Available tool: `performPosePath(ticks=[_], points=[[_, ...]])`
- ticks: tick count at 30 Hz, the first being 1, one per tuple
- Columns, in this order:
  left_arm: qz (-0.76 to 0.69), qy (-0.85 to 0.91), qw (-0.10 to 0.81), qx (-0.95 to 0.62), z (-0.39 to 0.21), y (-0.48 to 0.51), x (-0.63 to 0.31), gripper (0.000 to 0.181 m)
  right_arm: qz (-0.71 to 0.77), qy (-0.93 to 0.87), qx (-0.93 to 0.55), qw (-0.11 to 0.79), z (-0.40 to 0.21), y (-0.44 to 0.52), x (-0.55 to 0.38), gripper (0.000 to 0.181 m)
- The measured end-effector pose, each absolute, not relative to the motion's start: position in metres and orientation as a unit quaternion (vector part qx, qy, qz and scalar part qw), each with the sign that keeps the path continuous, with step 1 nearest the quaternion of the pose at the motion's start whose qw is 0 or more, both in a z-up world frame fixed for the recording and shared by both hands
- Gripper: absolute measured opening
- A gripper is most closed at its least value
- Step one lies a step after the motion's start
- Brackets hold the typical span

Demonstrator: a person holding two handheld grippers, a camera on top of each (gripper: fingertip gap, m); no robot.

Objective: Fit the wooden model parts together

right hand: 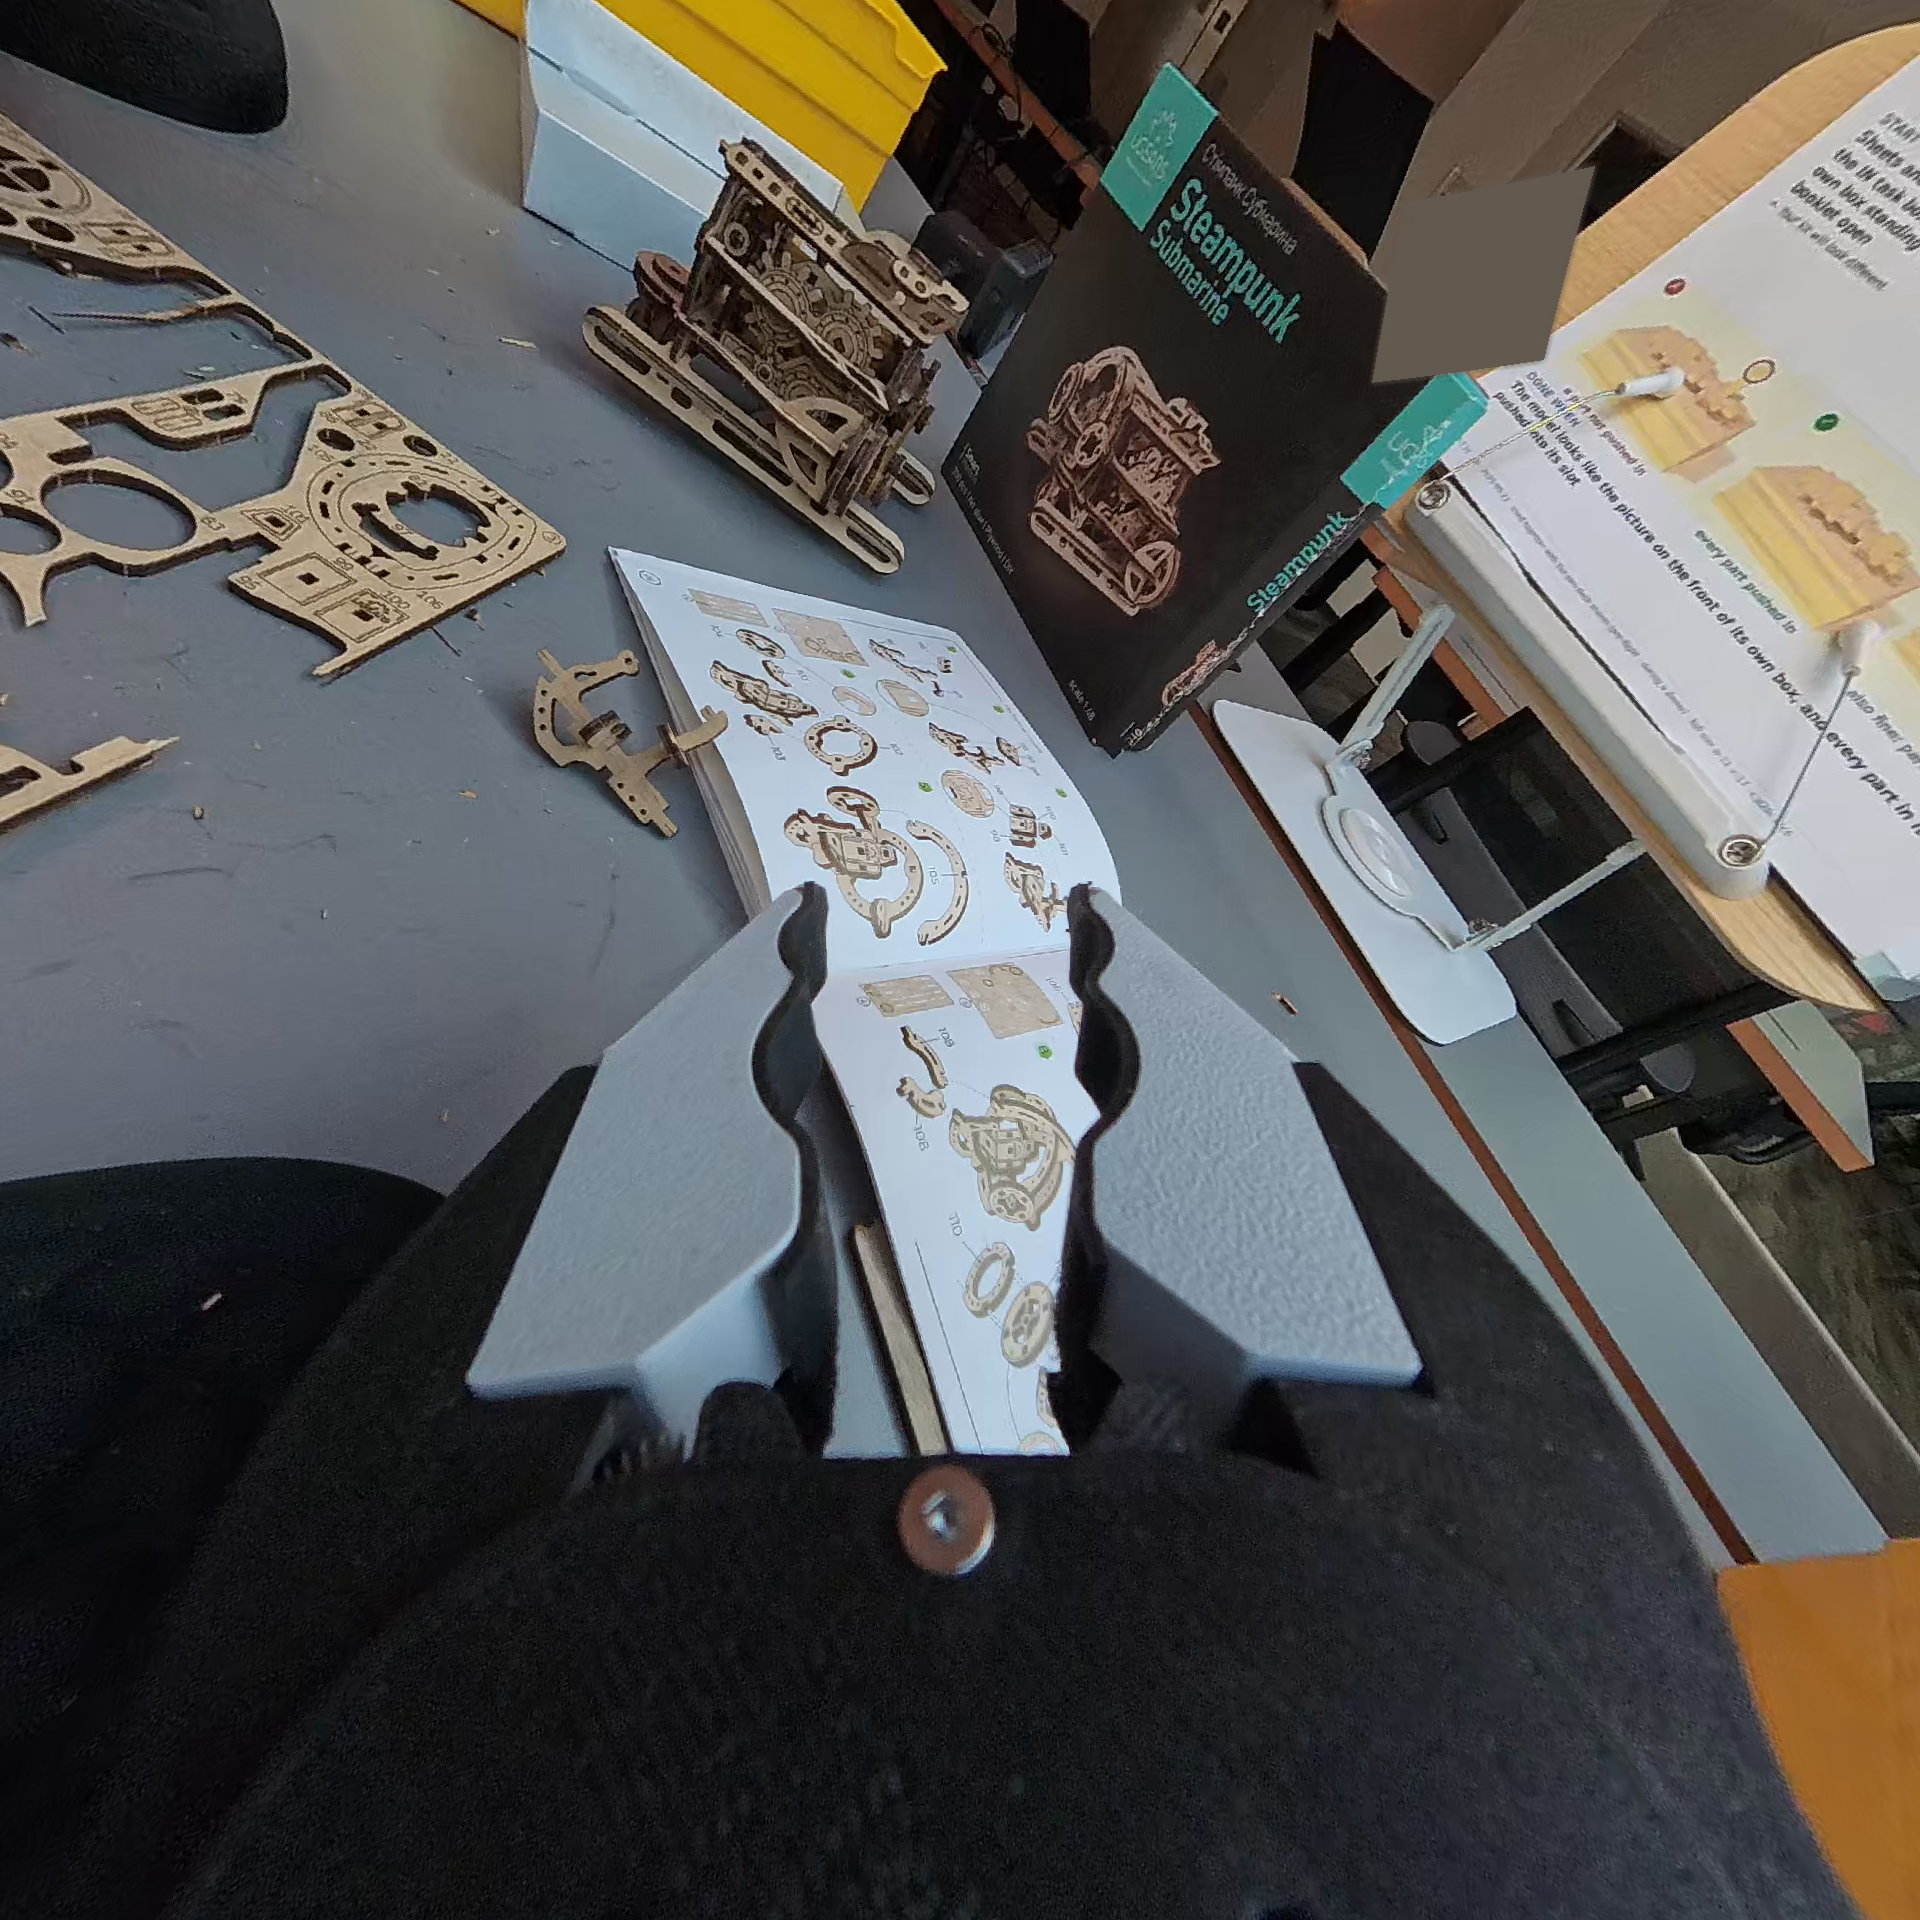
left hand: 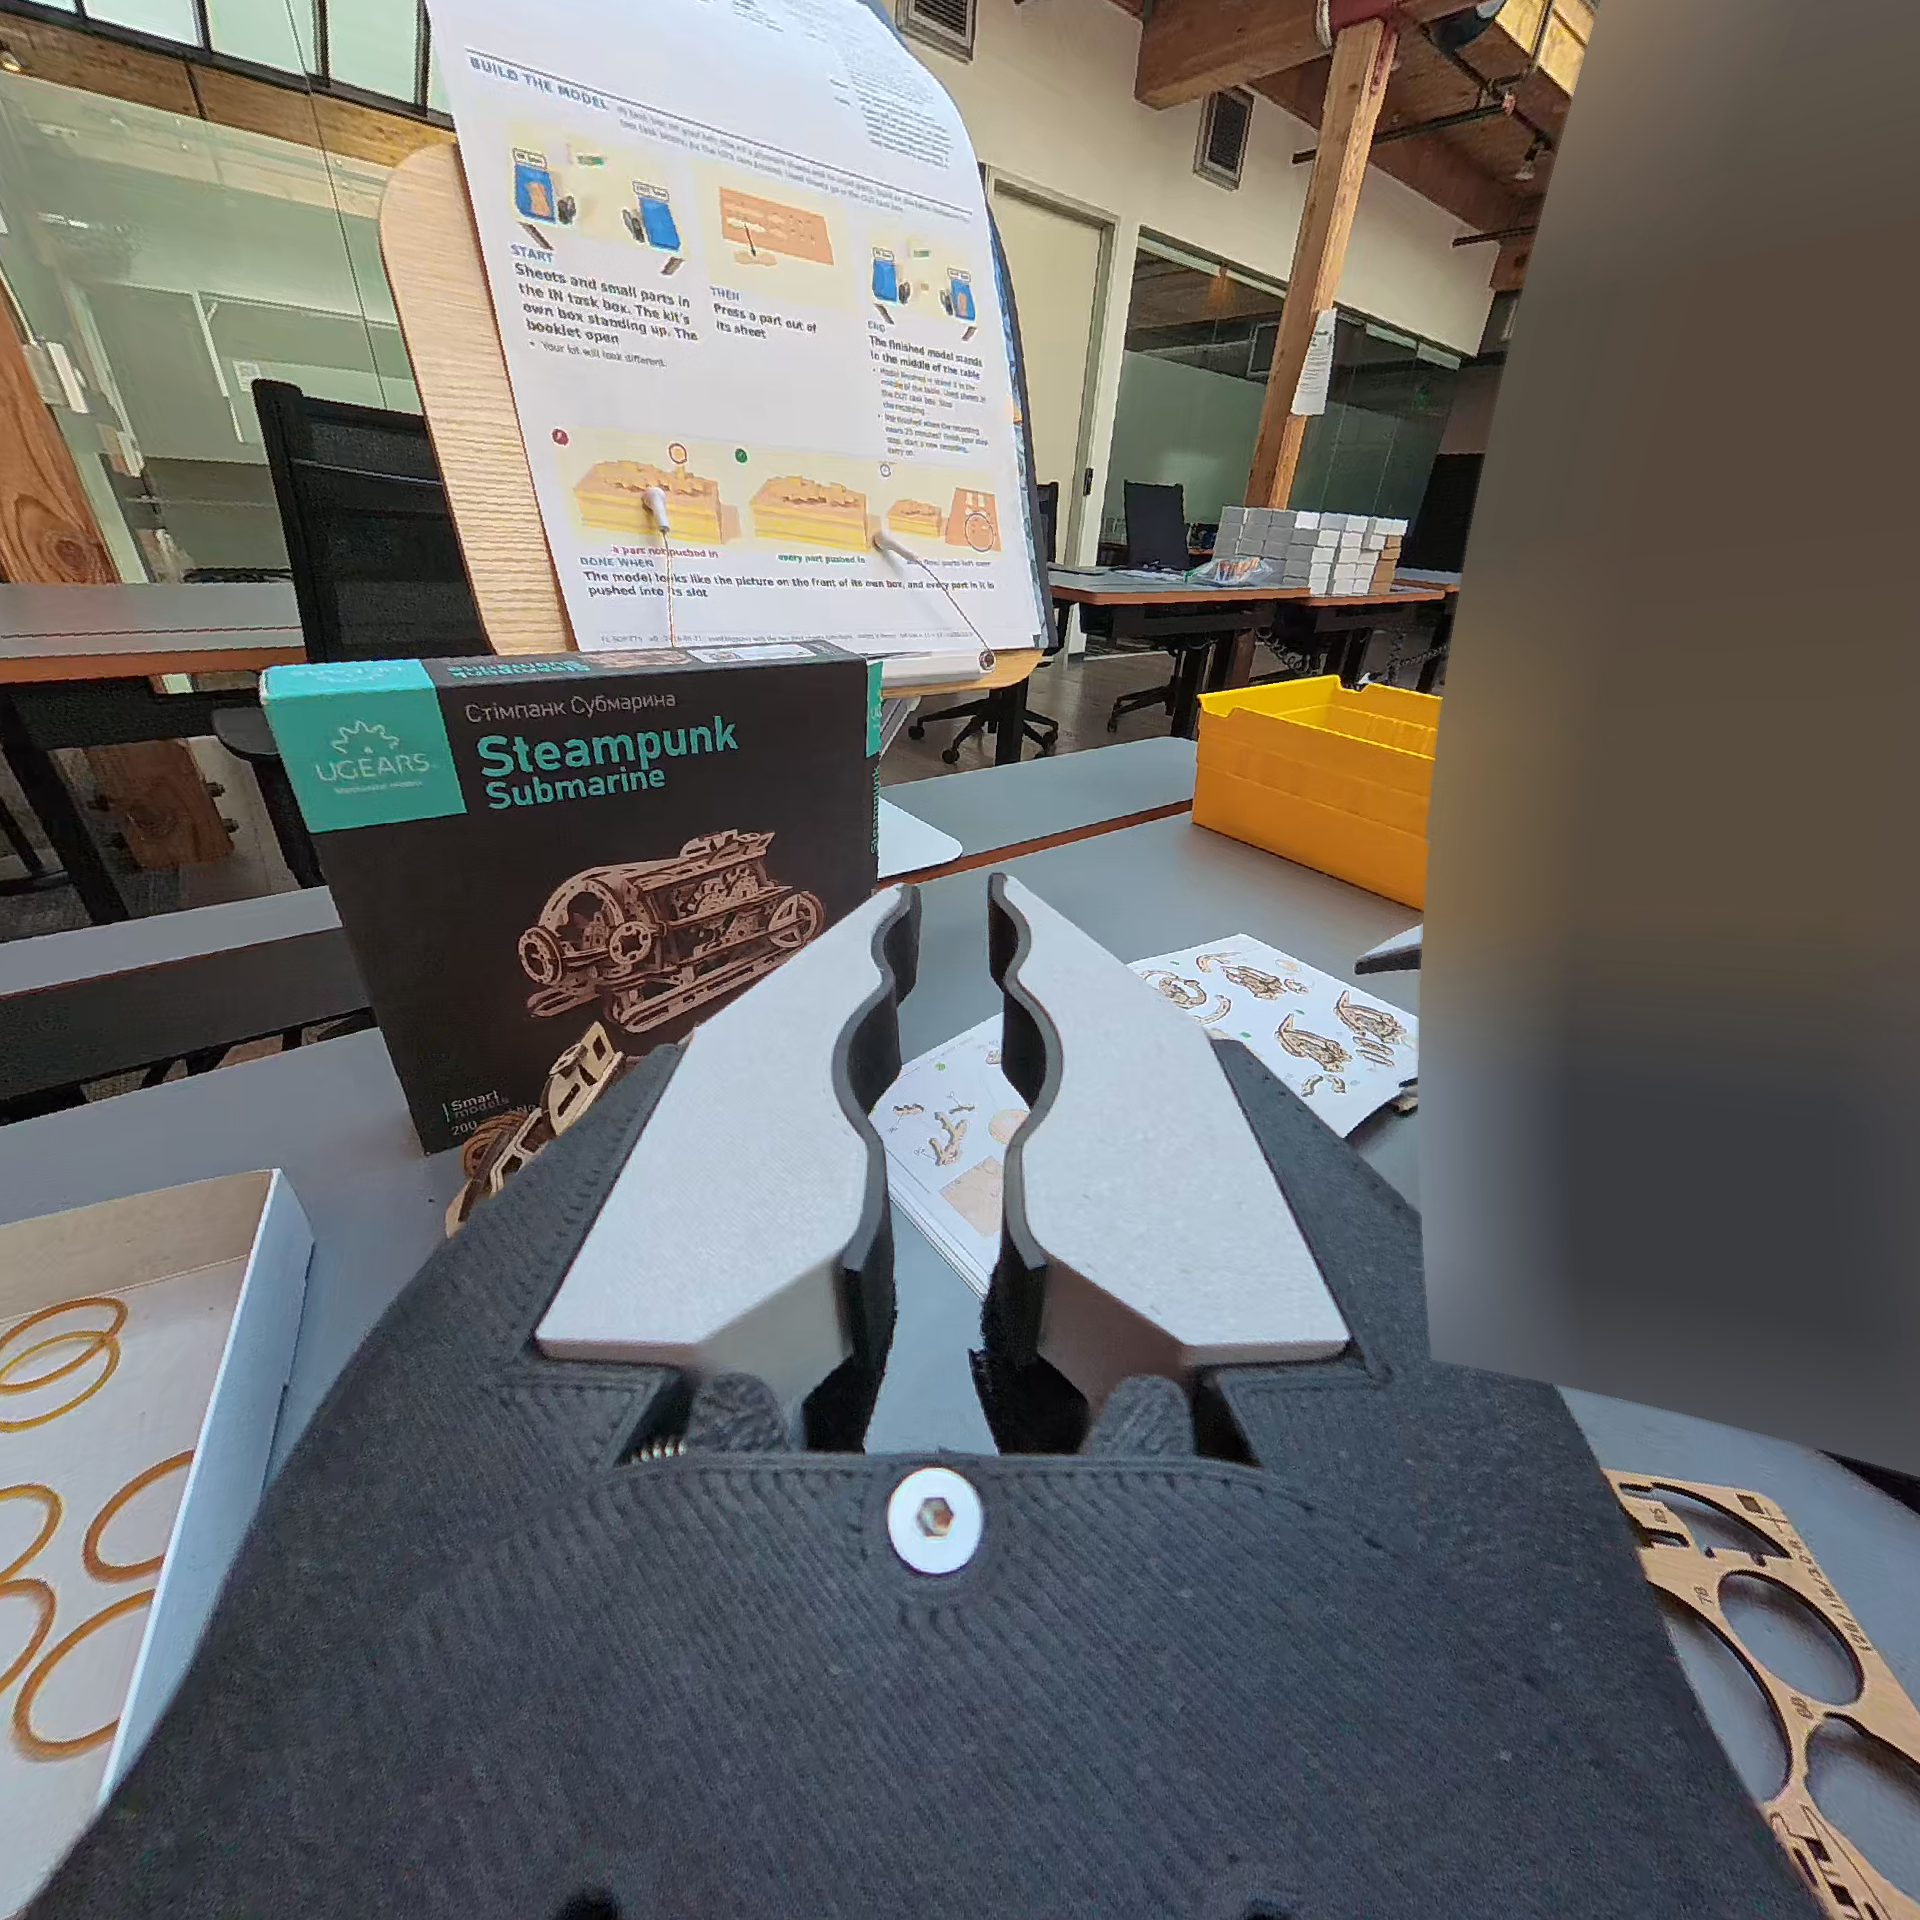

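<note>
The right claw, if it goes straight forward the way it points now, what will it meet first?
Most likely the open instruction booklet, which lies on the grey table directly ahead of the right claw. The claw is open and empty. The kit box stands farther ahead and to the right, though depth is uncertain.

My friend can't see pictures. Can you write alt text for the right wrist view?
The open right gripper hovers over an open booklet on a grey table. Beyond stand a half-built wooden model and a dark box; punched wooden sheets and a small wooden part lie left.
</note>
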State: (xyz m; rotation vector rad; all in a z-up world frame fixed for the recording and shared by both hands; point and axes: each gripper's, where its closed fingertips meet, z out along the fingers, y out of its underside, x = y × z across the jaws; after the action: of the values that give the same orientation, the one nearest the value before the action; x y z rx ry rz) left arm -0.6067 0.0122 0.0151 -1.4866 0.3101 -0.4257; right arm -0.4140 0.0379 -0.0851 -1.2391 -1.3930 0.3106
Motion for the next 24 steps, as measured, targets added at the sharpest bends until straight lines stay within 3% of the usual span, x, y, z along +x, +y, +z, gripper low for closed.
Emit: performPosePath(ticks=[10, 20, 24], points=[[-0.230, 0.153, 0.670, -0.689, 0.005, 0.014, -0.598, 0.012, 0.199, -0.563, -0.565, 0.570, -0.084, 0.039, -0.417, 0.044], [-0.333, 0.241, 0.507, -0.758, -0.057, 0.008, -0.545, 0.019, 0.204, -0.559, -0.565, 0.571, -0.085, 0.039, -0.416, 0.043], [-0.319, 0.258, 0.495, -0.766, -0.064, 0.008, -0.544, 0.020, 0.208, -0.564, -0.560, 0.570, -0.085, 0.034, -0.418, 0.042]])
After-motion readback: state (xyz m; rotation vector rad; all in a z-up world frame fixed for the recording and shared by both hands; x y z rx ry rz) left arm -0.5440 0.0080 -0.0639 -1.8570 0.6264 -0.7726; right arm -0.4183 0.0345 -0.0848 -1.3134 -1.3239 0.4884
